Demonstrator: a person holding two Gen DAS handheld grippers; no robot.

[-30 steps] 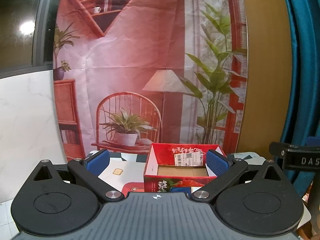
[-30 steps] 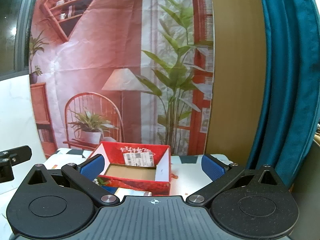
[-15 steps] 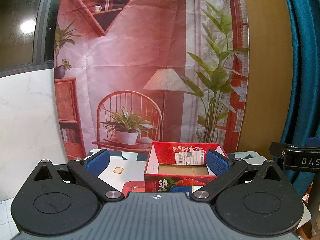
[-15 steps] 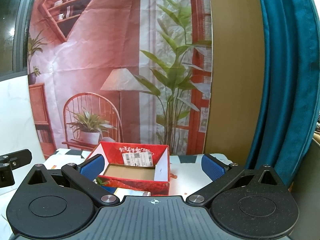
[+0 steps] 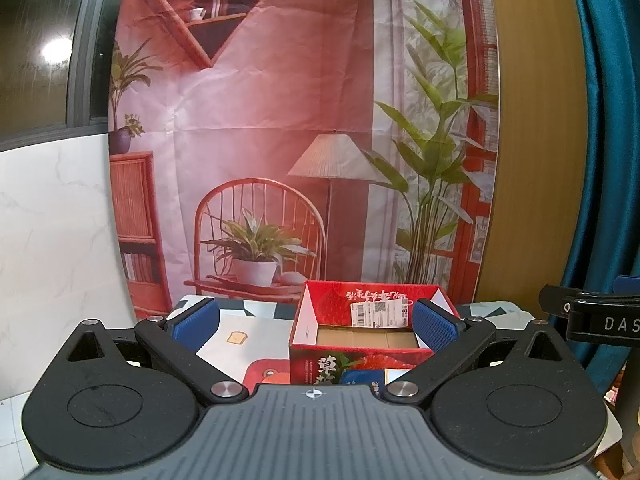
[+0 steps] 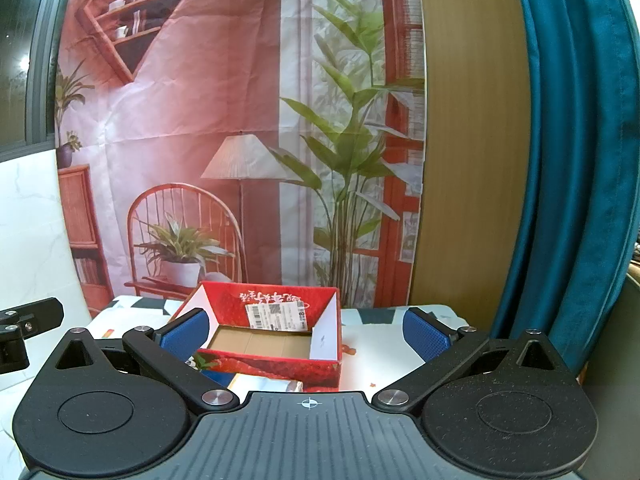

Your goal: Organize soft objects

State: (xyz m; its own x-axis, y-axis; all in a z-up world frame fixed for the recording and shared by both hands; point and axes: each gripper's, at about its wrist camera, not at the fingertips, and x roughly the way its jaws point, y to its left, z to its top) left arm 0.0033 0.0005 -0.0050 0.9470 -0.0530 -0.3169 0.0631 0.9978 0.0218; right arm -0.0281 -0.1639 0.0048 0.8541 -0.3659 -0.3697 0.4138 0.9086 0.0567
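Observation:
A red open cardboard box [image 5: 360, 354] with strawberry print and a white label stands on the table; its brown floor looks empty. It also shows in the right wrist view [image 6: 276, 362]. My left gripper [image 5: 314, 322] is open and empty, above and short of the box. My right gripper [image 6: 304, 330] is open and empty, held above the box's near side. A flat blue and white packet [image 6: 264, 383] lies against the box's near wall, mostly hidden by the gripper body. No soft object shows clearly.
The table [image 6: 380, 344] has a white patterned cloth. A printed backdrop [image 5: 280, 120] hangs right behind it, a wooden panel [image 6: 460, 140] and teal curtain [image 6: 568, 160] stand at right. The right gripper's arm [image 5: 592, 320] shows at the left view's right edge.
Both views have tilted slightly, so the box sits a little lower in frame. Both grippers stay open; nothing was taken or released.

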